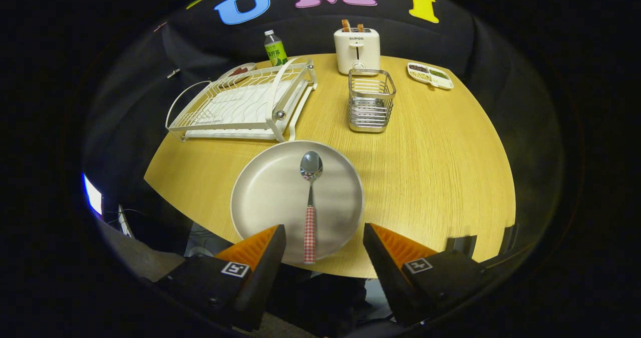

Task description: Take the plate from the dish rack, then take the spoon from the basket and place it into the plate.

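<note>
Plate [273, 198] sits near the round wooden table's [440, 178] front edge, with bare wood wide open to its right. Across it lies the spoon [310, 205], bowl pointing away, checked handle reaching over the near rim. The gripper [324, 240] hangs spread wide, fingers either side of that handle, touching nothing. Beyond stand the white dish rack [240, 107] and the wire basket [370, 100], both bare. What fills the small sectioned tray [430, 75] by the toaster [356, 50] is too small to make out.
</note>
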A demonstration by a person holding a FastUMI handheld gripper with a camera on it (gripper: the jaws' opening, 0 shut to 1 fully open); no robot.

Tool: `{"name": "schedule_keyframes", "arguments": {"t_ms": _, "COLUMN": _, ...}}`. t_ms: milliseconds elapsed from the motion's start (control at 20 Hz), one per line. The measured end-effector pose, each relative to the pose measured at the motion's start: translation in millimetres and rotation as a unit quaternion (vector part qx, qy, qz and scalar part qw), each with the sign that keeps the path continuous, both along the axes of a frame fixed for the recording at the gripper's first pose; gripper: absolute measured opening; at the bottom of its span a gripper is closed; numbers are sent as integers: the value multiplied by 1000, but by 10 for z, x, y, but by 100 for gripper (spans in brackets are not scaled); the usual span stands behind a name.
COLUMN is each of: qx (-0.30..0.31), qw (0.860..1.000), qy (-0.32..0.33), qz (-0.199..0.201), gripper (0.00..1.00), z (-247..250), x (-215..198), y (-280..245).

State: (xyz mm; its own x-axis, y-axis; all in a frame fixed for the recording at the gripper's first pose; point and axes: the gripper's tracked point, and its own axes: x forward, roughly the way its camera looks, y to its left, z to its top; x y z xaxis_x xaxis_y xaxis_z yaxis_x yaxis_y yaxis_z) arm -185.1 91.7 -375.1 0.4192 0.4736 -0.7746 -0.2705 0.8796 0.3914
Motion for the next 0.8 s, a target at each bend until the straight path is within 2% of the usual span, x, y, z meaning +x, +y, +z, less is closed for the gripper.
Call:
{"name": "schedule_keyframes", "arguments": {"t_ms": 50, "qx": 1, "qw": 1000, "qy": -2, "qz": -2, "gripper": 99, "z": 16, "x": 11, "y": -3}}
{"name": "schedule_keyframes", "arguments": {"t_ms": 250, "qx": 11, "qw": 999, "qy": -24, "qz": -20, "gripper": 99, "z": 262, "x": 182, "y": -49}}
{"name": "schedule_keyframes", "arguments": {"t_ms": 450, "qx": 15, "qw": 995, "qy": -91, "qz": -48, "gripper": 99, "z": 816, "x": 627, "y": -231}}
{"name": "schedule_keyframes", "arguments": {"t_ms": 800, "qx": 48, "qw": 969, "qy": -210, "qz": -124, "gripper": 99, "z": 2036, "x": 1252, "y": -617}}
